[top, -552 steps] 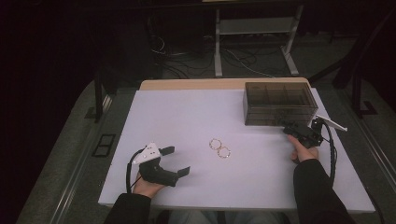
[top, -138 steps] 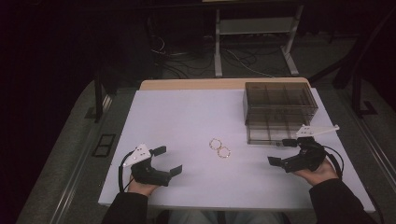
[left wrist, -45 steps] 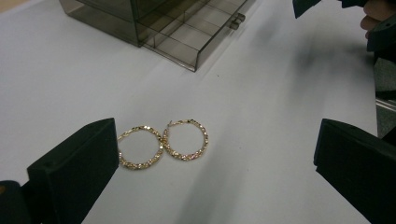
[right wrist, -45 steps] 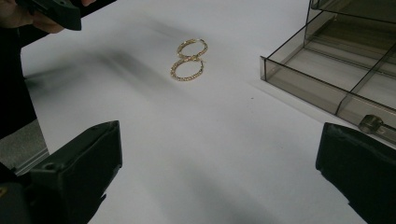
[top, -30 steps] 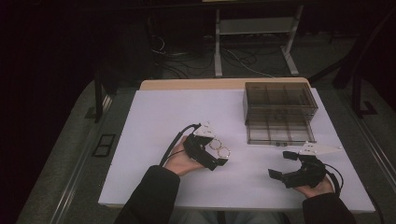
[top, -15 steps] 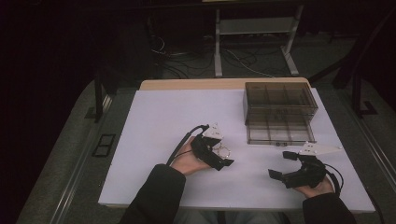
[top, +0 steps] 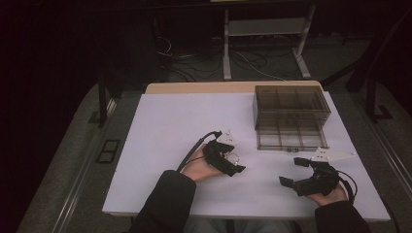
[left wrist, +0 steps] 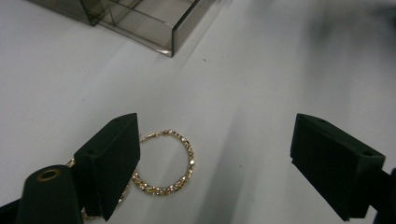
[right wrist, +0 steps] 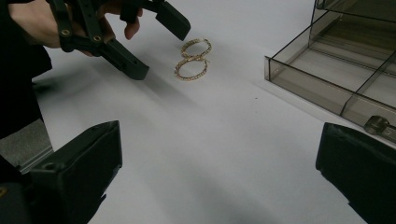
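Observation:
Two gold hoop earrings [right wrist: 190, 68] lie side by side on the white table [top: 170, 126]. My left gripper [top: 232, 159] hovers over them, open. Its jaws have just been closing. In the left gripper view one hoop [left wrist: 163, 161] lies flat between the jaws, close to the left pad [left wrist: 112, 156], and no pad presses on it. The second hoop is mostly hidden behind that pad. My right gripper [top: 294, 172] rests near the front right of the table, open with nothing between its jaws, and the right gripper view looks toward the left gripper [right wrist: 156, 44].
A smoky transparent box [top: 291, 102] stands at the back right. Its divided drawer [top: 291, 137] is pulled out toward me, its knob [right wrist: 380, 123] close to my right gripper. Dark floor, cables and a stand lie beyond the table's far edge.
The left hand has shifted a little to the right and down over the earrings, and its jaws have narrowed slightly. The right hand has stayed in place.

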`<control>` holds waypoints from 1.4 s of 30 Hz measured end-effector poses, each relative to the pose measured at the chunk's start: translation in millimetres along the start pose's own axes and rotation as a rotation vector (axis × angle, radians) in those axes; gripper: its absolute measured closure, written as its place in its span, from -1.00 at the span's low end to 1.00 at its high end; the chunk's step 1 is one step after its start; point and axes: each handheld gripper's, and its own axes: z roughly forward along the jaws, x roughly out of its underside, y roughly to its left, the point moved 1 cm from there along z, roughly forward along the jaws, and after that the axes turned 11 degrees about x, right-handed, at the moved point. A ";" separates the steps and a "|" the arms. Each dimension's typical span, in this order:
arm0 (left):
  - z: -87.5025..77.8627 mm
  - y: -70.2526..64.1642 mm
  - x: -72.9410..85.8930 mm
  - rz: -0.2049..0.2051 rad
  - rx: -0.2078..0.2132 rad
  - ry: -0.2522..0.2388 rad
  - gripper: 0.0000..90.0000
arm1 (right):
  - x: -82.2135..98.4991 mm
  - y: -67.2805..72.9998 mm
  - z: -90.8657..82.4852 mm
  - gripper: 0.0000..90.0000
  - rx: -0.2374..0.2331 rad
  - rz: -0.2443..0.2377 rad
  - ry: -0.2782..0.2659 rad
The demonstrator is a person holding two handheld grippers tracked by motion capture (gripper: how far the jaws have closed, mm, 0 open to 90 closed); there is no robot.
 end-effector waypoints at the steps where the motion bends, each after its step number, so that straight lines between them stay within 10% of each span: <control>1: 0.2 1.4 0.4 0.004 0.001 0.007 -0.62 | 0.0 0.0 0.0 -1.00 0.000 0.000 0.000; 27: 18.9 9.2 7.4 0.002 -0.028 0.099 0.27 | 0.9 -0.2 0.9 -1.00 -0.003 -0.004 0.008; 42: 20.0 13.8 9.8 -0.047 0.005 0.063 0.78 | 0.9 -1.6 0.0 -1.00 -0.023 0.014 -0.008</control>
